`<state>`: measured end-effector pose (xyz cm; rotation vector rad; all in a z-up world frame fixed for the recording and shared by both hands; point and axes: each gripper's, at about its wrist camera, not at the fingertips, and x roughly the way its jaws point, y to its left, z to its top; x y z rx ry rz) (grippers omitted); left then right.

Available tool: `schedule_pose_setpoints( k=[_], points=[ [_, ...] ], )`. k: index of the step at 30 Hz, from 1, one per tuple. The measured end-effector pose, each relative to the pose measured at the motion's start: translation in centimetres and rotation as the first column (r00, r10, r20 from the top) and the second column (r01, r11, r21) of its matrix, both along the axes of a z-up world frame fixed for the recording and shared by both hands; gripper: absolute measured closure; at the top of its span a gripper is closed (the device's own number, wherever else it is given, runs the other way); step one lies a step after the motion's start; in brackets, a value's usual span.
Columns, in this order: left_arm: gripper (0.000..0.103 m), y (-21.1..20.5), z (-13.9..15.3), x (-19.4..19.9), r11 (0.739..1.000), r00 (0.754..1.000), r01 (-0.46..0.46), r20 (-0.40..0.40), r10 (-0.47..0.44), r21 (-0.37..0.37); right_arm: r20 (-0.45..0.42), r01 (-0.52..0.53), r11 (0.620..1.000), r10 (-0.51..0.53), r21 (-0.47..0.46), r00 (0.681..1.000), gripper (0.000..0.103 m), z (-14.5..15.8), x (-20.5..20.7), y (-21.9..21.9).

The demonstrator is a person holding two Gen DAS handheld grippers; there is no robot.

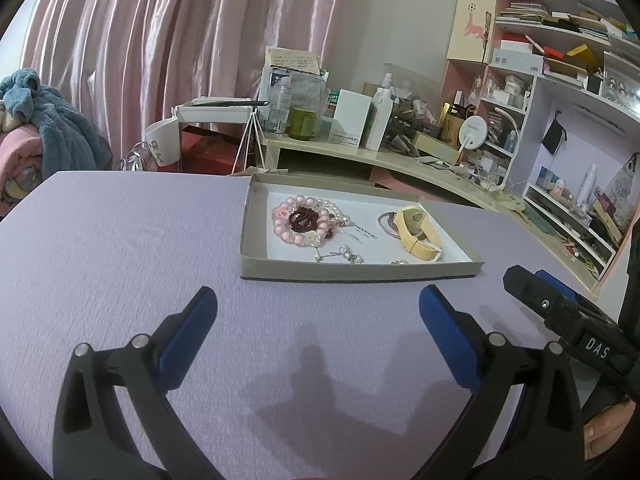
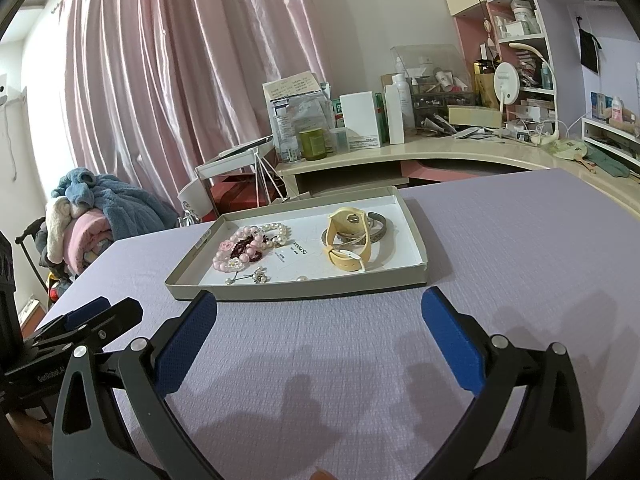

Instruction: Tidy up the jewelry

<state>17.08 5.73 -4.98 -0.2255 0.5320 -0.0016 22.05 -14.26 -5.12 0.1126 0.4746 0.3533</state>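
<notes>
1. The left claw is seen with its blue pads spread wide apart; nothing is held between them. It is poised above the lavender bench, short of the tray.
2. The right claw is likewise spread wide and empty, above the same bench surface. Its black body is also seen at the right edge of the left wrist view, beside the left claw.
3. A shallow grey cardboard tray is set on the bench directly ahead of both claws, near but apart from the pad tips. All jewelry is found inside it.
4. In the tray's left half, a pink bead bracelet is piled together with a dark red bead bracelet and a pearl bracelet; the three are touching.
5. Small pearl earrings lie near the tray's front wall, just in front of the bracelet pile.
6. In the right half, a yellow watch is stood on its strap, overlapping silver bangles.
7. A single loose pearl is noted by the front wall, between the earrings and the watch.
</notes>
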Motion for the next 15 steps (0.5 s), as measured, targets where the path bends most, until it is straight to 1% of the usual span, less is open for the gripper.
schedule_pose_setpoints(
  k=[15],
  points=[
    [0.002,0.19,-0.3,0.0,1.0,1.0,0.006,0.001,-0.006,0.001,0.001,0.001,1.0,-0.001,-0.001,1.0,0.001,0.02,0.0,0.06]
  ],
)
